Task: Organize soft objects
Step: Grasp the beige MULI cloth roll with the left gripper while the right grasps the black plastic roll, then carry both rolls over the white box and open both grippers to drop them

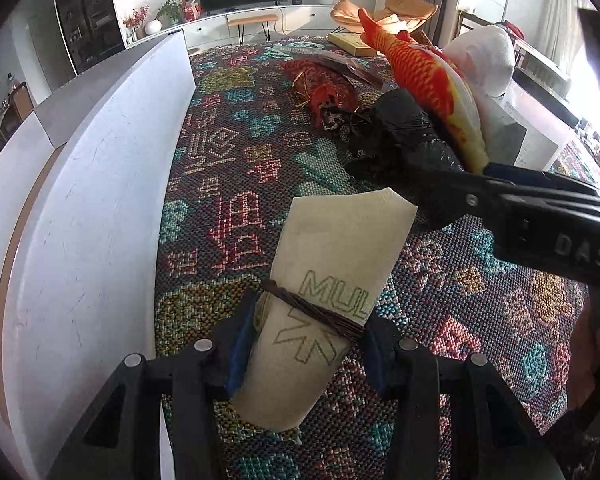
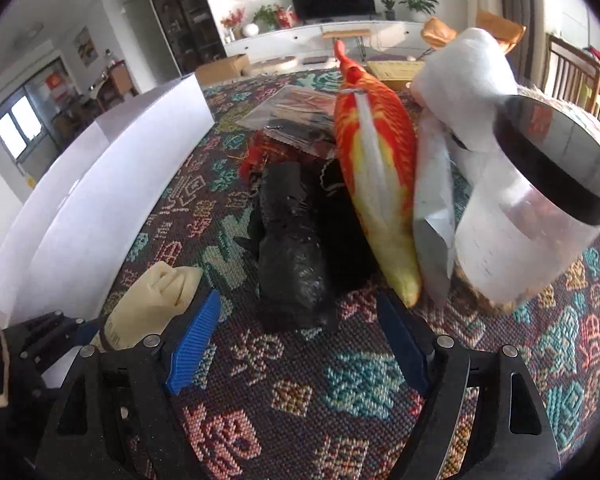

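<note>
My left gripper (image 1: pixel 306 334) is shut on a cream cloth roll (image 1: pixel 332 256) tied with a brown cord, held just above the patterned table cover. The roll also shows at the lower left of the right wrist view (image 2: pixel 156 300). My right gripper (image 2: pixel 296 328) is open and empty, its blue pads (image 2: pixel 192 340) facing a black plastic bundle (image 2: pixel 292 248). It reaches in from the right in the left wrist view (image 1: pixel 456 188), beside the same bundle (image 1: pixel 400 132). An orange fish plush (image 2: pixel 376 184) lies right of the bundle. A white plush (image 2: pixel 464 92) sits behind.
A white box wall (image 1: pixel 100 184) runs along the left. A clear jar with a black lid (image 2: pixel 540 200) and a grey pouch (image 2: pixel 432 216) stand at the right. A red mesh bag (image 1: pixel 324 84) and a clear packet (image 2: pixel 296 112) lie further back. The woven cover (image 2: pixel 340 400) spans the table.
</note>
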`<state>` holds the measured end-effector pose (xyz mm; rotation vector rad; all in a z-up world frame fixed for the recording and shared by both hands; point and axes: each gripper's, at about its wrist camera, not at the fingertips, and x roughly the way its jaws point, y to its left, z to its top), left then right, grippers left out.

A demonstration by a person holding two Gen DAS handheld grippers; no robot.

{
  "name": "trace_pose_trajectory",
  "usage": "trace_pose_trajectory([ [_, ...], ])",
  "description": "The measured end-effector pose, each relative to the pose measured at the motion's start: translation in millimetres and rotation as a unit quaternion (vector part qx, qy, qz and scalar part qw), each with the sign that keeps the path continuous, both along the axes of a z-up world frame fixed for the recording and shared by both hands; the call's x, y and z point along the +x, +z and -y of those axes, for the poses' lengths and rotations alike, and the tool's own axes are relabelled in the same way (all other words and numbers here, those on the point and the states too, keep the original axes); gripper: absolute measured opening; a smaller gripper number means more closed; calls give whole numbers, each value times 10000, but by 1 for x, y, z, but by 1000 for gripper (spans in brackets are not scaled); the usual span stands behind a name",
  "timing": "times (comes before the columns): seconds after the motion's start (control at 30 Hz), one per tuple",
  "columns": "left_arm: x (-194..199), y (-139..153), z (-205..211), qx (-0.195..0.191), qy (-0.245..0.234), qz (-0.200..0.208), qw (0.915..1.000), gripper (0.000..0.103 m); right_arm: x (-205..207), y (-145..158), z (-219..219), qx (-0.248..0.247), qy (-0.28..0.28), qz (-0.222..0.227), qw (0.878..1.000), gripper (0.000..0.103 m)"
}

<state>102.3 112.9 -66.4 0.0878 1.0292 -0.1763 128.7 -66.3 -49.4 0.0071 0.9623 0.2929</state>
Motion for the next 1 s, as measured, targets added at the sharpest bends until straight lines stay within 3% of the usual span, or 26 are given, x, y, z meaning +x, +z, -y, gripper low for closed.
trace_pose_trajectory([
  [0.03, -1, -1, 1, 23, -55, -22, 10000, 51, 7, -5, -5, -144, 37, -107, 9998, 78],
  [0.07, -2, -1, 1, 72, -95, -42, 9999, 54, 11, -10, -6, -200, 50, -207, 9996, 51],
  [0.1, -2, -2, 1, 89, -116, -79, 9999, 64, 10, -11, -3, -112, 5, -288, 9995, 37],
  [0.13, -2, -3, 0, 34, -137, -110, 9998, 72, 6, -10, 2, 68, -33, -349, 9994, 37],
  [0.2, -2, -5, -3, -80, -147, -125, 9998, 77, -10, -10, 16, 354, -29, -548, 9979, 37],
  [0.33, -2, -15, -4, -60, -212, -199, 9996, 81, -61, -16, 56, 460, -181, -1063, 9931, 37],
  [0.47, -6, -16, 4, 120, -341, -83, 9993, 83, -94, -15, 121, 452, -824, -1240, 9878, 37],
  [0.63, -2, -15, 7, 98, -372, -134, 9992, 84, -71, -1, 202, 401, -1850, -846, 9783, 37],
  [0.77, -1, -14, 15, 227, -532, -180, 9982, 84, -32, 1, 237, 235, -2047, -536, 9771, 38],
  [0.83, 0, -14, 17, 296, -578, -205, 9977, 84, -16, -6, 246, 193, -2062, -714, 9757, 43],
  [0.9, 1, -13, 17, 276, -573, -216, 9977, 84, -6, -9, 252, 238, -2055, -945, 9738, 65],
  [1.0, 6, -13, 16, 244, -522, -228, 9981, 81, -3, -2, 253, 67, -1853, -921, 9783, 66],
])
